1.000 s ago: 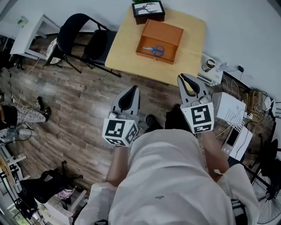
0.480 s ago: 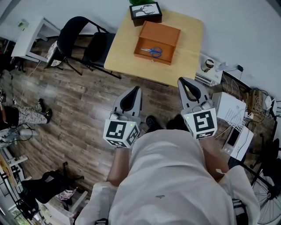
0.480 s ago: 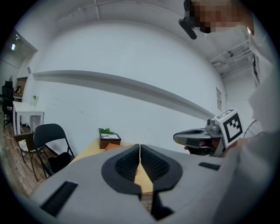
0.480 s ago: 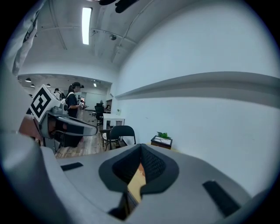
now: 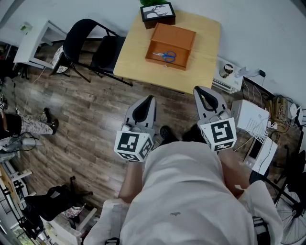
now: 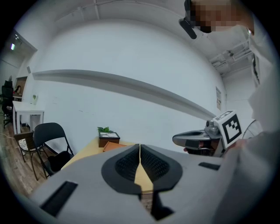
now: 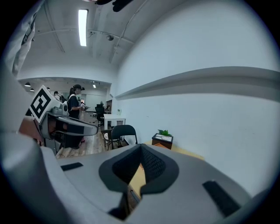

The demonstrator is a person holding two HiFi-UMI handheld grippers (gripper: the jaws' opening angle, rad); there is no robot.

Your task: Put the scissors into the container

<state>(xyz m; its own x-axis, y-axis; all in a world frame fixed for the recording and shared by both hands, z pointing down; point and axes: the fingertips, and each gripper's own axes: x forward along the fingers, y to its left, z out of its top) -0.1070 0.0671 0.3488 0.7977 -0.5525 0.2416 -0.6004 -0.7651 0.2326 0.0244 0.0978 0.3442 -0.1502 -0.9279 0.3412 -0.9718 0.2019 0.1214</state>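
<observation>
We held our left claw and right claw side by side, jaws pressed together, gripping nothing.

Blue-handled scissors are seen lying inside an open orange-brown wooden box, which is set on a light wooden square worktop. A black picture-fronted box is placed just behind it. The grey left tool and right tool are held above the plank floor, jaws together, pointed toward the worktop
</observation>
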